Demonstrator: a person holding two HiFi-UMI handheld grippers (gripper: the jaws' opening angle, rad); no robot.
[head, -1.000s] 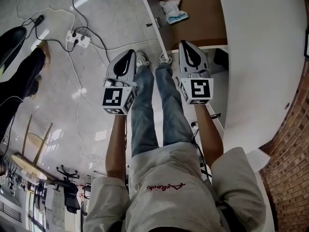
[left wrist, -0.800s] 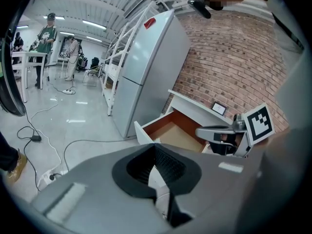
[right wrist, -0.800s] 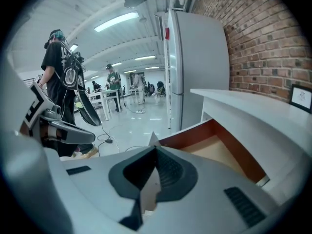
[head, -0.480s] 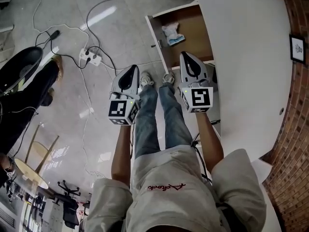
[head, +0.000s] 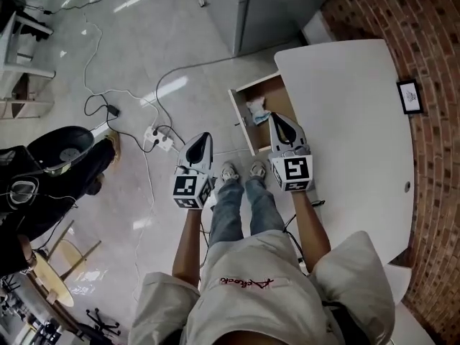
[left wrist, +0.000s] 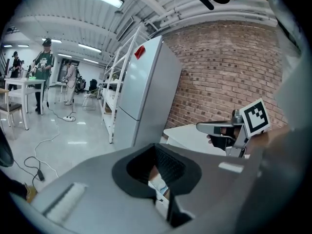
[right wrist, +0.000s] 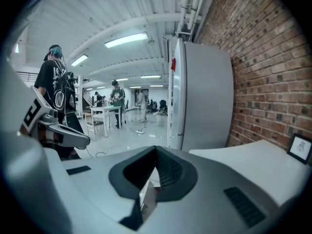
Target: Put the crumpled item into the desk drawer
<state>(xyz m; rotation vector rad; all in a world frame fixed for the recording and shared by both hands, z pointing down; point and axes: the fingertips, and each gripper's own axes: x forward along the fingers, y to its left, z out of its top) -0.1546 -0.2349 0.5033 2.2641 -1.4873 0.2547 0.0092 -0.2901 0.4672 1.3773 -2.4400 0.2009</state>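
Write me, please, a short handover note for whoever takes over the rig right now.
Left gripper: fingers shut, nothing held, raised over the floor in front of the person.
Right gripper: fingers shut, nothing held, raised in front of the open drawer.
Crumpled item: lying inside the drawer, which stands pulled out from the white desk.
Done: the item is in the drawer.
Left: nothing of the placing itself. The drawer is open, so pushing it shut may be wanted, though the task does not ask for it.
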